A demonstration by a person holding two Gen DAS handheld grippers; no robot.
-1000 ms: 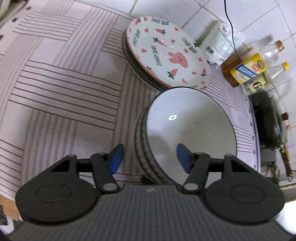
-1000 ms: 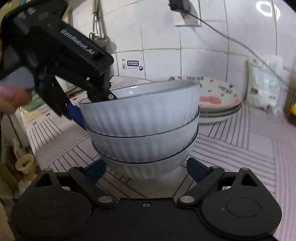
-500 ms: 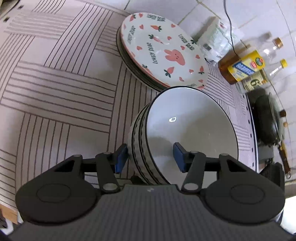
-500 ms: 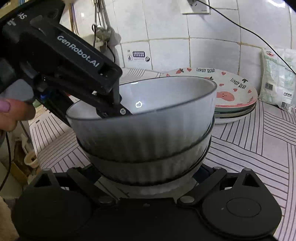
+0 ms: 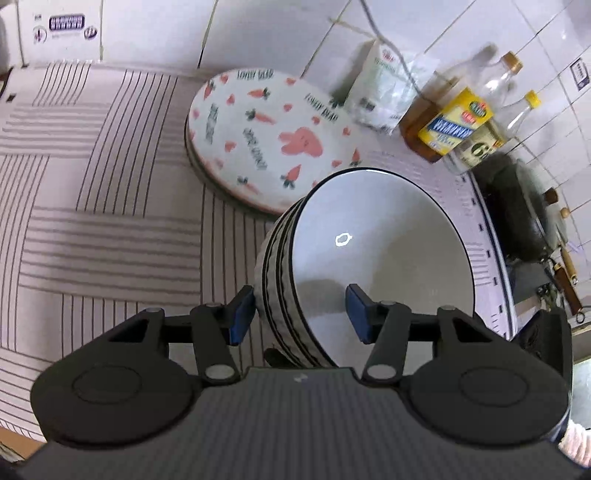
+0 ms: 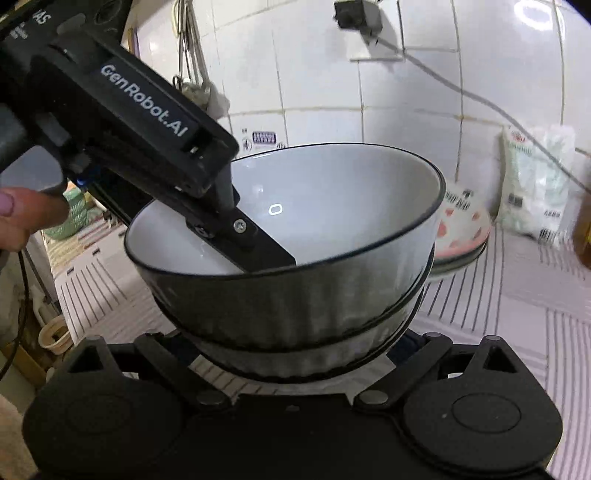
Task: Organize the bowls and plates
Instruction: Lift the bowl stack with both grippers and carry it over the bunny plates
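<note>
Two black grippers meet at one stack of nested, ribbed grey ceramic bowls [image 5: 369,258] with thin dark rims and glossy pale insides. The left gripper [image 5: 301,312] clamps the stack's near wall, one blue pad [image 5: 242,314] against the fluted outside and the other inside the top bowl. In the right wrist view the right gripper [image 6: 295,354] sits low around the stack's base, its fingertips hidden behind the bowls, so I cannot tell whether it pinches them. The stack tilts, held over a smooth countertop mat [image 5: 92,221] of grey stripes. Just beyond lies a pile of shallow round plates [image 5: 266,140], white with pink rabbit and carrot prints. Near the tiled wall [image 5: 277,33] stand a crinkled plastic bag [image 5: 384,92] and clear bottles [image 5: 454,118], one yellow-labelled.
</note>
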